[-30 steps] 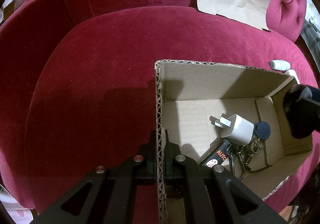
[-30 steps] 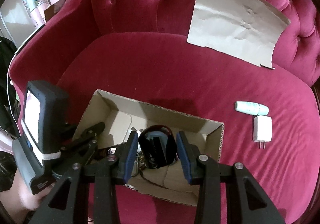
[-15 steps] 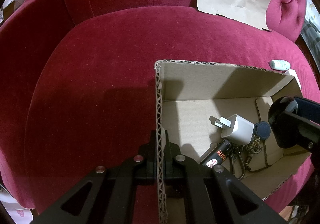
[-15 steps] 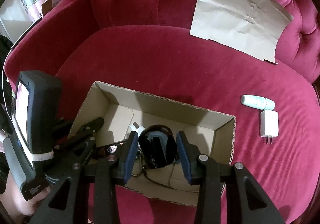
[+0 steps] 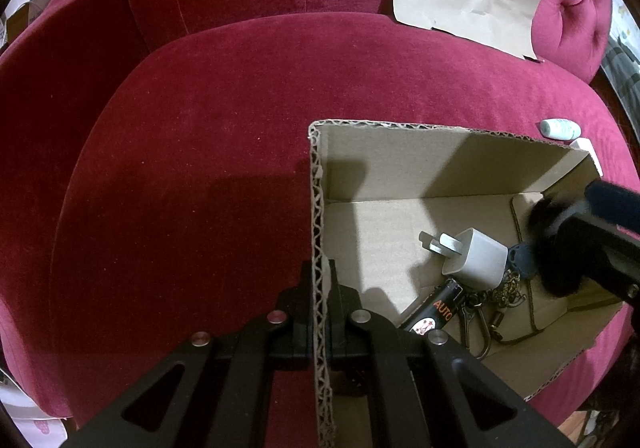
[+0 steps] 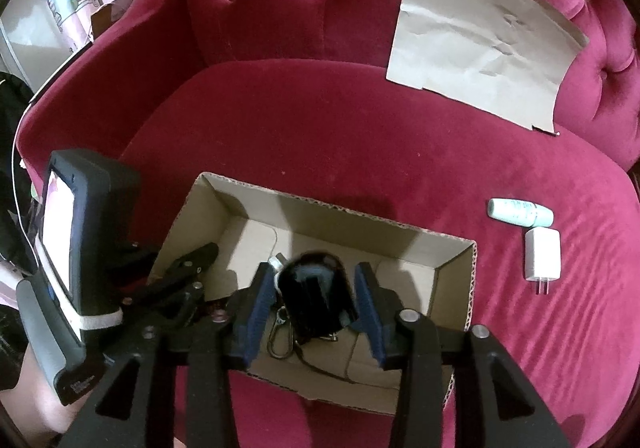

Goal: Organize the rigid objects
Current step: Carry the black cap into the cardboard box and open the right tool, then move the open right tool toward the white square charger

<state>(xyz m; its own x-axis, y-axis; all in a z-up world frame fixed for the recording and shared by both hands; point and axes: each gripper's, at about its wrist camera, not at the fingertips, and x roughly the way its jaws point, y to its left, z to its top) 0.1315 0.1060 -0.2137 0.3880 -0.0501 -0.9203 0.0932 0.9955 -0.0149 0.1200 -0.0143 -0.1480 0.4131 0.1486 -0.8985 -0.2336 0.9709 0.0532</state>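
Box: we see an open cardboard box [image 6: 452,248] sitting on the seat of a red velvet armchair [image 6: 340,135]; everything below is placed relative to this box.
Left tongs: our left tongs [image 5: 320,300] are closed tight on the box's left wall, one finger outside it and one inside.
Right tongs: our right tongs [image 6: 316,300] hang over the inside of the box; their jaws have just been opening, and a round black object [image 6: 316,296] sits blurred between the blue pads [image 6: 256,304], with gaps showing on both sides.
Inside the box: a white charger [image 5: 476,258] lies on the floor, prongs toward the left wall; touching it are a black lighter [image 5: 434,312] with orange lettering and a bunch of keys [image 5: 488,308] with a blue tag.
Outside the box: to its right on the seat lie a pale green tube [image 6: 520,212] and, just beside it, a second white charger [image 6: 542,255].
Behind the box: a creased sheet of brown paper [image 6: 480,35] leans on the chair's back.
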